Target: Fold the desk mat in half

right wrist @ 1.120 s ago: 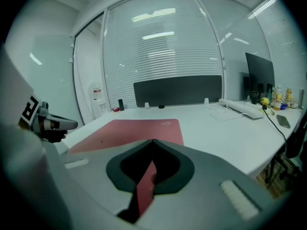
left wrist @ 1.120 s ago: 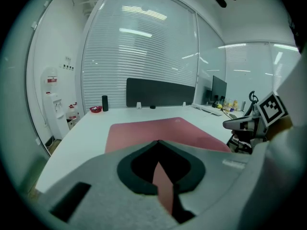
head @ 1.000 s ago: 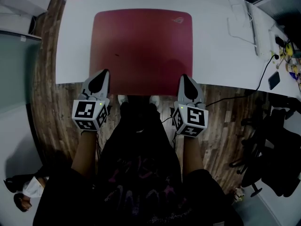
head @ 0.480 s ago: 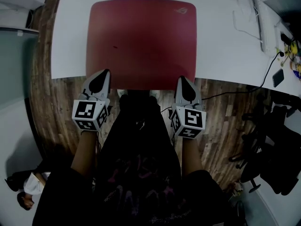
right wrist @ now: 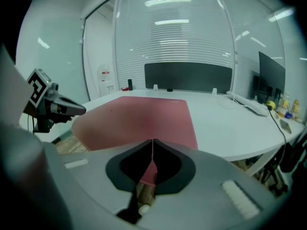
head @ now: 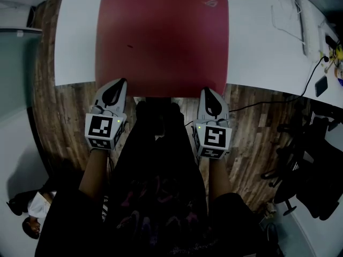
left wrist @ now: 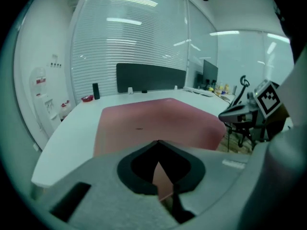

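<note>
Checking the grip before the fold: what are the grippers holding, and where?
Both the left gripper and right gripper pinch the desk mat at its near edge, one by each corner.

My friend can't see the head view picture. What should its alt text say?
Seen from above, a dark red desk mat lies on a white table. The left tongs and right tongs are shut on its near edge, which hangs past the table over a wooden floor.
</note>
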